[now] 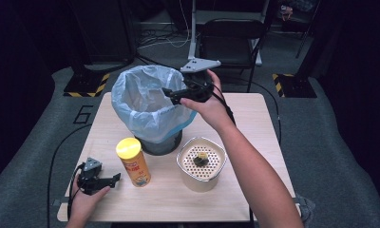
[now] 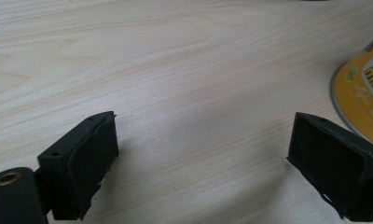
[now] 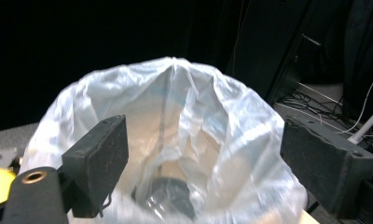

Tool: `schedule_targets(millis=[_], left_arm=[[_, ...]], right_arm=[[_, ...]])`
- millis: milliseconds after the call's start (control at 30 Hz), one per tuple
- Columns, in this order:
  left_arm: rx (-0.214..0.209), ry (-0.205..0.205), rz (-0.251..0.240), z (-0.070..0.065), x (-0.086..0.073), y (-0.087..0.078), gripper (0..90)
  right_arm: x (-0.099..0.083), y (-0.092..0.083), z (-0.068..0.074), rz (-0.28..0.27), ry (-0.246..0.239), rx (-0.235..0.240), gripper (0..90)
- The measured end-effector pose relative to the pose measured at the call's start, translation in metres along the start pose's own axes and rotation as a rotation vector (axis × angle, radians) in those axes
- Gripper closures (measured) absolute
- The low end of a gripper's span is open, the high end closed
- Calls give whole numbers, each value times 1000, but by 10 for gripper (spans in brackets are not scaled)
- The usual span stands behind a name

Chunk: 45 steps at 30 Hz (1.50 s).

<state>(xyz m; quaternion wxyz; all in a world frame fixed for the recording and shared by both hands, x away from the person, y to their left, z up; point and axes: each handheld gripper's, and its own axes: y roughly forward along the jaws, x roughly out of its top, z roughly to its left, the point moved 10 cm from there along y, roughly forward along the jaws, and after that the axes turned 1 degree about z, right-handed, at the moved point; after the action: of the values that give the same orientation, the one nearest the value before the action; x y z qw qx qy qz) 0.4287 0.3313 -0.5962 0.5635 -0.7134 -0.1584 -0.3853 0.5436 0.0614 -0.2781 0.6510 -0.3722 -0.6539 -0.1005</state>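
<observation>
Two sets of jaws open, empty: our right gripper (image 1: 171, 95) over bin bag (image 1: 140, 102); left gripper (image 1: 113, 179) on table (image 1: 254, 123), yellow can (image 1: 133, 162) just beside; white perforated container (image 1: 201, 164) near.

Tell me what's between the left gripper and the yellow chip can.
Only bare wooden table separates the left gripper from the yellow chip can, per the high view.

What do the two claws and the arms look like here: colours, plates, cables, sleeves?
Both are black two-jaw tools. The left claw carries a grey three-cornered plate and trails a black cable. The right claw has a lighter grey three-cornered plate on top and a black cable along the wrist. Up close, the jaws are blocky black pads, worn and ragged at the edges, with a brass-coloured ring by the base. Forearms are bare, no sleeves visible.
</observation>
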Motion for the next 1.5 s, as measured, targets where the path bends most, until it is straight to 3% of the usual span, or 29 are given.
schedule_targets(millis=[67,100,200,367,500,533,600,700,767,900,1067,1167,1200,1500], left_arm=[[-25,-7,1,-5,0,0,107],[-24,18,10,-5,0,-1,124],[-40,23,12,-10,0,-3,152],[-70,-3,-23,-16,5,-9,189],[-79,14,-40,-22,9,-18,208],[-86,24,-22,-24,9,-22,209],[-90,29,-54,-27,13,-28,209],[-110,19,-76,-32,17,-35,206],[-137,38,-106,-40,21,-42,190],[-179,108,-106,-52,20,-49,151],[-258,160,-130,-71,24,-56,122],[-309,152,-132,-84,26,-53,112],[-322,132,-131,-89,28,-51,112],[-349,146,-102,-99,33,-32,112]], right_arm=[[-7,-9,-2,7,-11,2,165],[-10,-14,-3,2,-14,-1,179],[-18,-28,-7,-4,-1,-4,197],[-35,-49,-10,13,-21,-26,215],[-48,-66,-13,15,-36,-52,224],[-52,-70,-14,16,-40,-67,225],[-61,-78,-15,8,-30,-65,224],[-74,-83,-17,15,-23,-66,224],[-85,-85,-19,26,-10,-65,224],[-101,-87,-25,35,14,-70,224],[-108,-89,-28,26,25,-68,224],[-109,-91,-27,26,25,-64,224],[-109,-91,-27,25,20,-63,225],[-113,-100,-25,25,28,-69,224]])
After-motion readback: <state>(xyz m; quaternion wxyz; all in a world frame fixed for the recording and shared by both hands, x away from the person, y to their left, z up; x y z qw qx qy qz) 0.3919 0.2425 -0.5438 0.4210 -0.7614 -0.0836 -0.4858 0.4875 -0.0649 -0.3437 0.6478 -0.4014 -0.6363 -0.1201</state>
